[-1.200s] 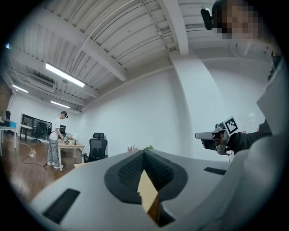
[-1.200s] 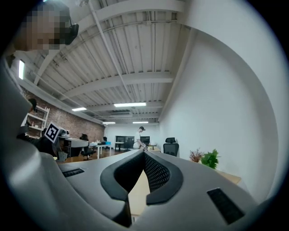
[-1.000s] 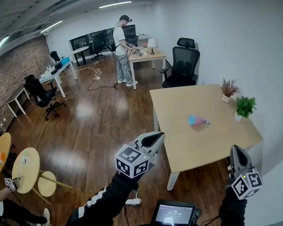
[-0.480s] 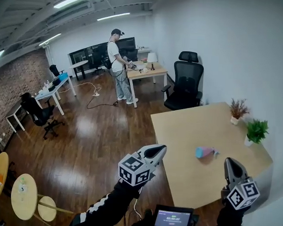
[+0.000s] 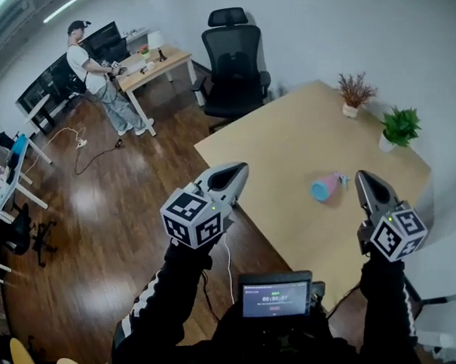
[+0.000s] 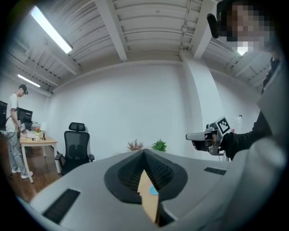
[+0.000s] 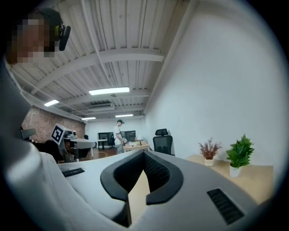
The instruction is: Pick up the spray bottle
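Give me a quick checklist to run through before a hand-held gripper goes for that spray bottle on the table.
1. Spray bottle in plain sight, nothing covering it: ok.
2. Bottle upright: not ok, it lies on its side on the table.
3. Right hand-held gripper open for a grasp: not ok, jaws together.
4. Left hand-held gripper open: not ok, jaws together, nothing held.
5. Green potted plant apart from the bottle: ok.
6. Bottle full or empty: cannot tell.
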The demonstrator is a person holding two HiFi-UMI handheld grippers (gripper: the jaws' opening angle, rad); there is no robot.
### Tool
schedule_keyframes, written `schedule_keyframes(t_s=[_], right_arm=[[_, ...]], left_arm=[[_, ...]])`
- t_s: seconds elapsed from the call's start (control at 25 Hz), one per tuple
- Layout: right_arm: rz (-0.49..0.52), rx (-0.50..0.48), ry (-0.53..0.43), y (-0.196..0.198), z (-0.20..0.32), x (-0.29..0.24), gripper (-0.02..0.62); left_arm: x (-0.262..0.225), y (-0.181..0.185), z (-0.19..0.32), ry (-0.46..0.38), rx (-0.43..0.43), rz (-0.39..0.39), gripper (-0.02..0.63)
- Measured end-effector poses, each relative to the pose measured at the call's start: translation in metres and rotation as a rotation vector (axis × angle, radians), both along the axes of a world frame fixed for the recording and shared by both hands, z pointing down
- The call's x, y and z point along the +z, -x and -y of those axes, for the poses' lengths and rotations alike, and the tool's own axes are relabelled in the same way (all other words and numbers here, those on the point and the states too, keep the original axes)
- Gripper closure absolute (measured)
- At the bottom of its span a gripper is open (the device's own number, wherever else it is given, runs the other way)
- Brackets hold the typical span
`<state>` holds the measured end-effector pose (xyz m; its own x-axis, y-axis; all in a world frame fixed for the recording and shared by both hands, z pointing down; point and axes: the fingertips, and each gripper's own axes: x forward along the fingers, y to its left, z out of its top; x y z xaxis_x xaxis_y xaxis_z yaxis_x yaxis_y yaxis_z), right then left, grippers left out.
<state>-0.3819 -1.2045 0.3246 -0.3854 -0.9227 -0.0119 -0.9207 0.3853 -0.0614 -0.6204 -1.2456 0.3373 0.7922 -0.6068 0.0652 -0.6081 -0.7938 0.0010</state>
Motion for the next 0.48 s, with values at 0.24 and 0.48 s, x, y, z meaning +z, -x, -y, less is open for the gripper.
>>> schedule_keyframes(t_s=[0.24, 0.48], right_arm=[[-0.045, 0.137, 0.07, 0.013, 0.093, 0.02, 0.588], [0.013, 0.21, 0.066, -0.023, 0.18, 0.026, 0.588]], left_arm=[[0.025, 0.0, 0.126, 0.101, 0.145, -0.025, 0.603], [0.037, -0.059, 0.228, 0.122, 0.251, -0.002, 0.603]])
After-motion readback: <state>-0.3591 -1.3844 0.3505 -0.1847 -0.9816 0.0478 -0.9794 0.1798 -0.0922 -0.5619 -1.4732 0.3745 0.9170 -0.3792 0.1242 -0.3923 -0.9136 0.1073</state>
